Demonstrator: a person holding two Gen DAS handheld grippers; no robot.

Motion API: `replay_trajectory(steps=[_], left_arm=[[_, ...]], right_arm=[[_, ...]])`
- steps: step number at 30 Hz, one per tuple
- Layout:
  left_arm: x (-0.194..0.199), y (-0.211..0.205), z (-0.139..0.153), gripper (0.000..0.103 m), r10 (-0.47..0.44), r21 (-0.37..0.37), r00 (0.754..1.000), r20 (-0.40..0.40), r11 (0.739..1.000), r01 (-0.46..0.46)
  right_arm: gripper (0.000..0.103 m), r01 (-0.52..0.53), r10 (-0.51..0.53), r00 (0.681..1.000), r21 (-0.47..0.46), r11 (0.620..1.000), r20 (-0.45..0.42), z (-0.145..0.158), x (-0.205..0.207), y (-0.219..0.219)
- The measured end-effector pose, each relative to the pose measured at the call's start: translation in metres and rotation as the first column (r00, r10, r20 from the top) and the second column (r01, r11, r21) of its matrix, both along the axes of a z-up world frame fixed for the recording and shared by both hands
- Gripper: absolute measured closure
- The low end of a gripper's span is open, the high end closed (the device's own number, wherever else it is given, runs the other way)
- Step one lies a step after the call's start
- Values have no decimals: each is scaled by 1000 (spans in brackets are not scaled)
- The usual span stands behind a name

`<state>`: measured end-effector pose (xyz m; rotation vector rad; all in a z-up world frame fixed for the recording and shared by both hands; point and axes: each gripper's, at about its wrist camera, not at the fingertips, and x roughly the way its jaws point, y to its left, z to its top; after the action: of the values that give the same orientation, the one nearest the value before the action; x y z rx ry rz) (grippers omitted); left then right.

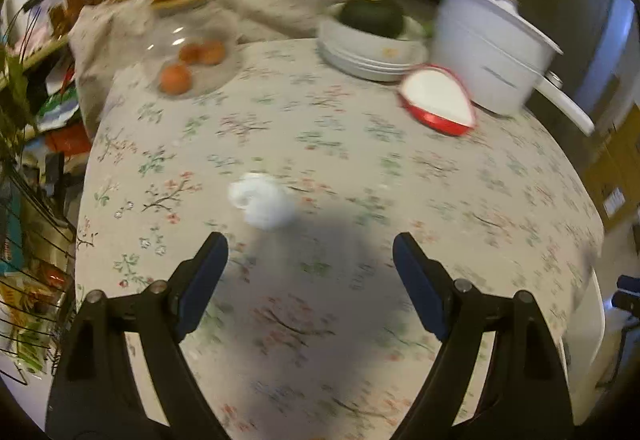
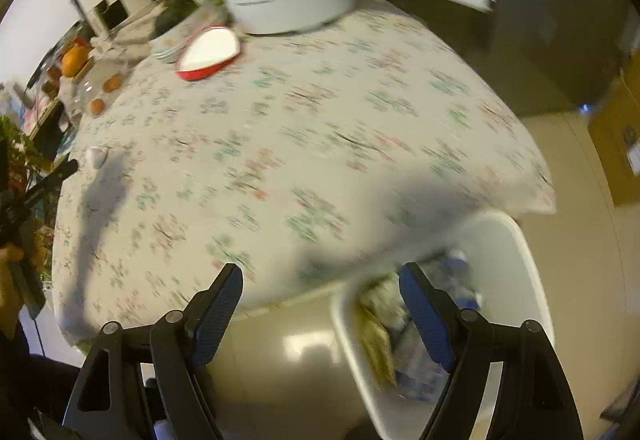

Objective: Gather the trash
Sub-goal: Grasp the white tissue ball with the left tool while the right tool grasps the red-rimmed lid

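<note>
My left gripper [image 1: 310, 246] stands wide open and empty, angled down at the crumpled white tissue [image 1: 262, 205] lying just ahead on the floral tablecloth [image 1: 360, 160], well placed for a grasp; my right gripper [image 2: 320, 280], likewise open and holding nothing, hangs at the table edge over the white bin [image 2: 516, 260], which holds collected trash [image 2: 376, 336].

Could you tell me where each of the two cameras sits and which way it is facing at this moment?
Left wrist: on the left gripper, angled down over the tablecloth at a crumpled white tissue; its own two open fingers show.
Right wrist: on the right gripper, angled down past the table edge at a white bin holding trash; its open fingers show.
Shared: tablecloth, white pot, red-rimmed dish, tissue.
</note>
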<state>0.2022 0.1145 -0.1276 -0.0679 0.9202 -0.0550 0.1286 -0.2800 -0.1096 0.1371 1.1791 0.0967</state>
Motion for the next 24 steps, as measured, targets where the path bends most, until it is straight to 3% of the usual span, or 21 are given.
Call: replay_trajectory(steps=[4, 7, 9, 12, 15, 19, 24], left_arm=[[19, 17, -19, 19, 28, 27, 1000, -2, 999, -28], [31, 34, -27, 30, 58, -52, 998, -6, 997, -58], [37, 42, -33, 53, 65, -110, 998, -18, 992, -66], [44, 45, -37, 76, 44, -195, 999, -26, 980, -48], [44, 40, -32, 80, 17, -202, 1000, -26, 979, -22], [41, 45, -23, 81, 7, -259, 999, -32, 966, -15], [32, 49, -12, 81, -21, -251, 1000, -11, 968, 18]], right_arm=[[20, -51, 51, 999, -8, 999, 14, -9, 27, 38], [20, -68, 69, 996, -20, 998, 51, -16, 51, 61], [20, -67, 67, 994, -7, 998, 82, -19, 70, 73], [20, -45, 38, 989, 47, 998, 142, -22, 103, 88], [20, -20, 0, 983, 107, 994, 183, -29, 141, 105], [20, 51, -85, 983, 201, 978, 165, -44, 183, 123], [22, 221, -271, 954, 306, 926, 130, -60, 220, 134]])
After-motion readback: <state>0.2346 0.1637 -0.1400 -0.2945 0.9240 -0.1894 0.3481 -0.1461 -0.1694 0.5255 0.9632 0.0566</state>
